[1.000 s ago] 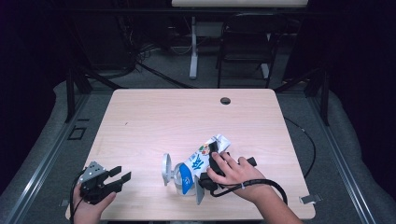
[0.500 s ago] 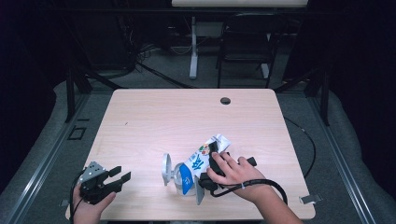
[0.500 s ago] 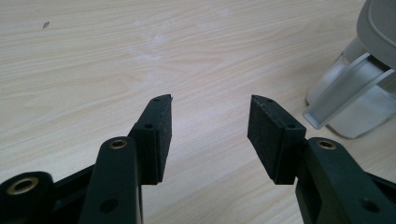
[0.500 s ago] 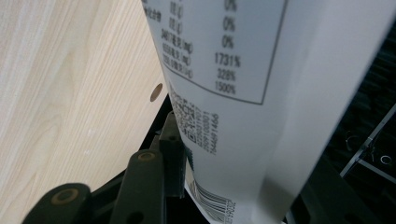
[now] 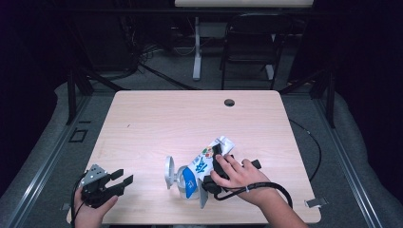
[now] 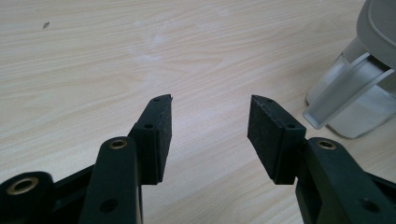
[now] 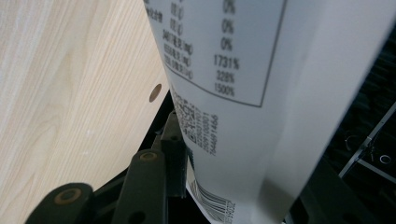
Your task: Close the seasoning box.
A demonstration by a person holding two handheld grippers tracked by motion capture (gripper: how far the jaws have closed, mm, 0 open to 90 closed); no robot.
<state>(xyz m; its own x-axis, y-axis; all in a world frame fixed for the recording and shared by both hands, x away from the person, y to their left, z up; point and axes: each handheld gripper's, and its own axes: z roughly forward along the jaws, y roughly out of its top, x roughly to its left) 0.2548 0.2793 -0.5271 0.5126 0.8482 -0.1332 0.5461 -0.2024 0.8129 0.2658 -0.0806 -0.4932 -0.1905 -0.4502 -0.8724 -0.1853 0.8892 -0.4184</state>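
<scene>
Right claw [image 5: 215, 172] clamps carton [image 5: 205, 161] tilted over container [image 5: 183, 180]; left claw [image 5: 119, 183] wide (near table [image 5: 157, 118] front edge, bare wood ahead).

the surface [image 5: 157, 123] is evenly lit from above, while the room around it is very dark; the close carton [image 7: 261, 93] looks slightly soft and shaded.

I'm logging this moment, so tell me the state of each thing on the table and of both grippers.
Carton: tilted, lower end over the container, held by the right gripper.
Clear container: upright on the table, grey lid flipped open.
Right gripper: jaws closed on the carton.
Left gripper: jaws open, nothing between them, apart from the container.
</scene>
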